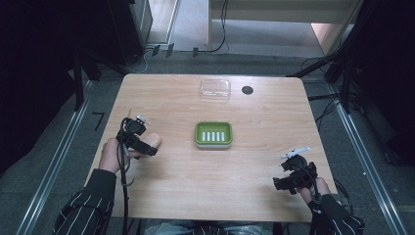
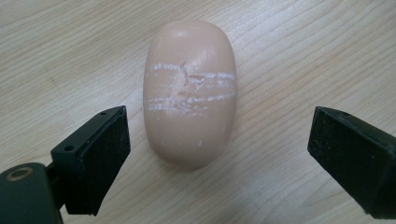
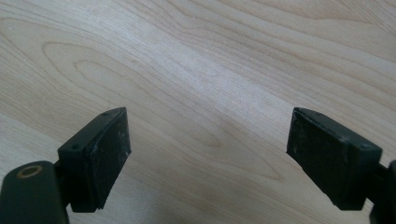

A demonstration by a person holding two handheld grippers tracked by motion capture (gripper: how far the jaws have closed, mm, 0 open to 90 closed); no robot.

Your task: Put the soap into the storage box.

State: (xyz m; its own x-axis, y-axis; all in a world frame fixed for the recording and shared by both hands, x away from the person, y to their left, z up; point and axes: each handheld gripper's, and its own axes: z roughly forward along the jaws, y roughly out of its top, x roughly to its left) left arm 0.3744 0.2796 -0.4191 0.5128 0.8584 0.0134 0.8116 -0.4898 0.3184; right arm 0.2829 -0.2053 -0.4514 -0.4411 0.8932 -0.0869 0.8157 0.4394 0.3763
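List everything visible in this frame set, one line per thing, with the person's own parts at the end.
soap: 1, pale peach with white scuffs, on the table between the left gripper's jaws, untouched
soap dish: 1, green with white slats, table centre
clear lid: 1, transparent, far edge of table
grommet: 1, black, right of the clear lid
table: 1, light wood
left gripper: 1, black, open around the soap
right gripper: 1, black, open over bare table
sleeves: 2, dark striped, bottom corners
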